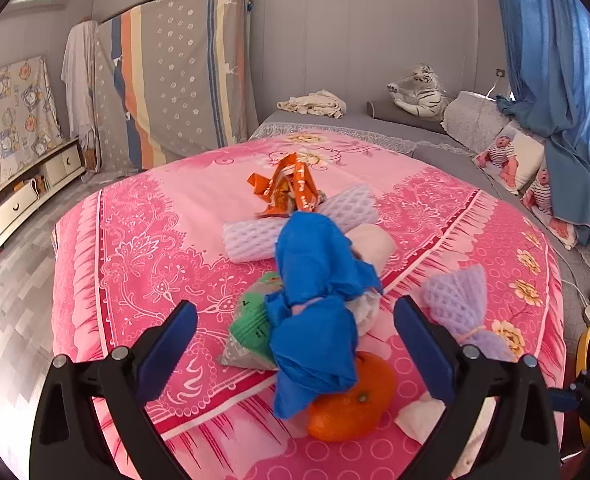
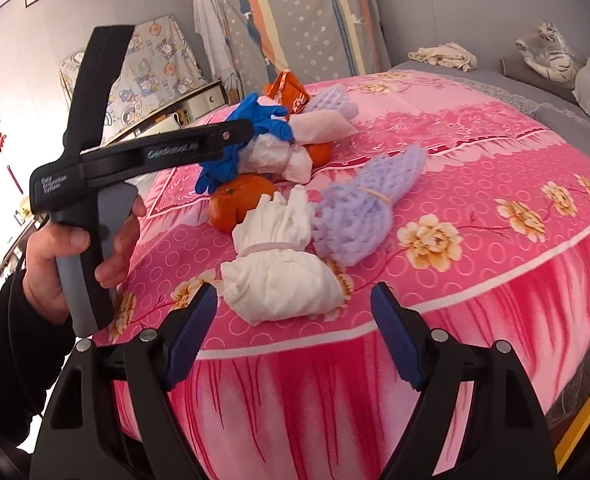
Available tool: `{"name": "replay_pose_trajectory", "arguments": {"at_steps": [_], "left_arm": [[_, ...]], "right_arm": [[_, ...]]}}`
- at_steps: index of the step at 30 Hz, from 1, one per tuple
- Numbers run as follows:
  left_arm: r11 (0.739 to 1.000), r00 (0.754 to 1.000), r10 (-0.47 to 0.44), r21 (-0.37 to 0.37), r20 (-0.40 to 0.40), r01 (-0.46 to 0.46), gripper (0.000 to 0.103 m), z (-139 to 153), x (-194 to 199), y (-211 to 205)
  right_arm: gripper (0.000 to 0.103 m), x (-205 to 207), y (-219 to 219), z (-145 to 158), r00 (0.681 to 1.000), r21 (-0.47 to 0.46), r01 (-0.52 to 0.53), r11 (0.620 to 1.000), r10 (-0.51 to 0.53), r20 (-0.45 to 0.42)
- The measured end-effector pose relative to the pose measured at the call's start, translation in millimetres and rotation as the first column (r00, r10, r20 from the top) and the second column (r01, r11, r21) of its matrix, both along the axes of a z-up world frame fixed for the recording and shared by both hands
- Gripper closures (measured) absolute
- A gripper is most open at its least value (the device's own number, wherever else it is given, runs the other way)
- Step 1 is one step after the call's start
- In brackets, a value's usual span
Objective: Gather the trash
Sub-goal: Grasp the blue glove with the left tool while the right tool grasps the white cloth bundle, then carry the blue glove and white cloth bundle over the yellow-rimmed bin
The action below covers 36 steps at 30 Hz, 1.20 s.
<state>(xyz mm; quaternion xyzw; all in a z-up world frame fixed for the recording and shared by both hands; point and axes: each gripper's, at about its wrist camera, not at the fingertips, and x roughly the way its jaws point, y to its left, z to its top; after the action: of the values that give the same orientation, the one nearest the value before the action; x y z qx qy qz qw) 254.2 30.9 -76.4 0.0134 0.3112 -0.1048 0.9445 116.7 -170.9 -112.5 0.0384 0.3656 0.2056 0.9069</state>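
Trash heaped mid-bed [image 2: 475, 152]. Left claw [image 1: 295, 340] wide, straddling blue glove [image 1: 315, 292] without touching; soft, light, pinch its bunched waist. Right claw [image 2: 295, 328] wide, empty, near tied tissue bundle [image 2: 279, 264]; crushable.

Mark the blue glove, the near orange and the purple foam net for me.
blue glove [image 1: 315, 280]: left wrist view, its crumpled middle.
orange [image 2: 237, 204]: right wrist view, its front skin.
purple foam net [image 2: 369, 204]: right wrist view, near its tied waist.
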Motion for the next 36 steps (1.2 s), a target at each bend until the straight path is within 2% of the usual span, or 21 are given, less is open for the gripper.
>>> {"name": "replay_pose_trajectory", "arguments": {"at_steps": [12, 15, 19, 21, 25, 26, 29, 36], "left_arm": [[1.0, 1.0, 0.004, -0.015, -0.022, -0.004, 0.01, -7.0, 18.4, 2.1], [1.0, 1.0, -0.002, -0.006, -0.017, 0.002, 0.022, -8.0, 19.8, -2.1], [1.0, 1.0, -0.015, -0.002, -0.023, 0.015, 0.03, -9.1, 26.2, -7.5], [1.0, 0.999, -0.018, -0.005, -0.034, 0.018, 0.047, -10.9, 31.6, -9.2], [1.0, 0.999, -0.005, -0.011, -0.05, 0.005, 0.067, -13.1, 36.1, -6.7], [1.0, 0.999, -0.003, -0.019, -0.054, 0.002, 0.07, -13.5, 36.2, -4.9], [0.999, 0.999, 0.011, -0.03, -0.047, -0.012, 0.073, -11.4, 32.7, 1.4], [0.999, 0.999, 0.031, -0.038, -0.022, -0.031, 0.074, 0.7, 17.1, 13.9]], "right_arm": [[0.029, 20.5, 16.0, -8.9, 1.0, -0.033, -0.023, 0.999, 0.022, -0.021], [0.03, 23.9, 20.4, -10.8, 0.999, -0.044, -0.025, 0.999, 0.024, -0.025], [0.031, 26.6, 24.3, -13.7, 1.0, -0.066, -0.018, 0.998, 0.017, -0.02], [0.034, 27.7, 25.5, -13.8, 1.0, -0.074, -0.015, 0.997, 0.014, -0.018], [0.043, 31.0, 24.9, -14.4, 1.0, -0.083, -0.005, 0.997, 0.003, -0.02], [0.048, 31.1, 24.5, -14.1, 1.0, -0.083, -0.005, 0.997, 0.003, -0.02], [0.053, 29.0, 21.3, -10.7, 1.0, -0.066, -0.004, 0.998, 0.003, -0.012], [0.054, 20.7, 8.6, 3.6, 1.0, -0.003, 0.005, 1.0, -0.005, 0.015]]}}
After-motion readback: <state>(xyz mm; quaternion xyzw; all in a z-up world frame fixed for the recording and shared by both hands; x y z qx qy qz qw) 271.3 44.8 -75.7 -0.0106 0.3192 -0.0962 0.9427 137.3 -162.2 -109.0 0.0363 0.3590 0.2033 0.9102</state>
